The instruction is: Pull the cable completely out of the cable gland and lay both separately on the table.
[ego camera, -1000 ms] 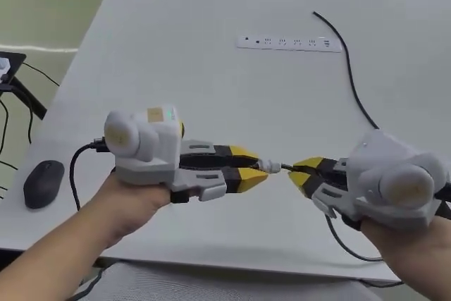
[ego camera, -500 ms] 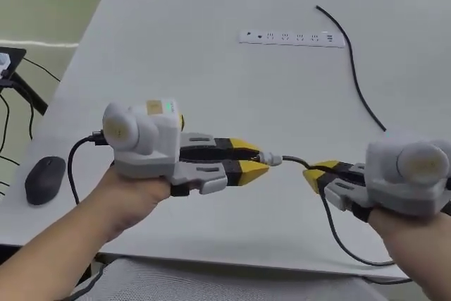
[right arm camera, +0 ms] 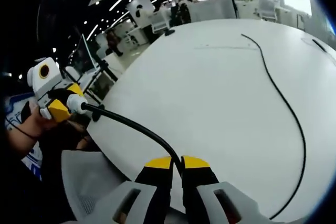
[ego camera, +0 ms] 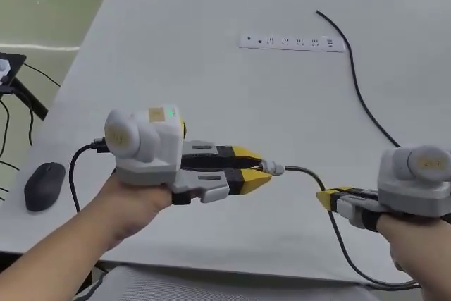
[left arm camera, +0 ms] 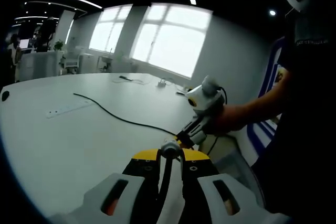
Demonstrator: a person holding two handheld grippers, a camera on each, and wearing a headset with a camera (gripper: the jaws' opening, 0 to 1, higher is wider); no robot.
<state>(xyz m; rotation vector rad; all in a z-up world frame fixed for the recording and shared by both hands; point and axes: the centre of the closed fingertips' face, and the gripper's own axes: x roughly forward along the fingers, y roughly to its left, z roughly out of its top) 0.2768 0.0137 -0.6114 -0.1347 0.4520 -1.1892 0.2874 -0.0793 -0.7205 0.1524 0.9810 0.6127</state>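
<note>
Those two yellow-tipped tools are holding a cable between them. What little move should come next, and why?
Probably draw the right tool farther from the left tool. The left one clamps the cable gland, the right one grips the black cable, and the cable runs into the gland, so they are not yet apart.

Small whitish cable gland (ego camera: 275, 169) in midair, black cable (ego camera: 304, 170) through it

cable (ego camera: 303, 170): black
cable gland (ego camera: 273, 168): pale grey-white
left gripper (ego camera: 264, 168): yellow tips, black jaws, light grey body
right gripper (ego camera: 320, 197): yellow tips, light grey body
table (ego camera: 211, 89): plain white
power strip (ego camera: 292, 43): white
mouse (ego camera: 44, 185): dark grey
</note>
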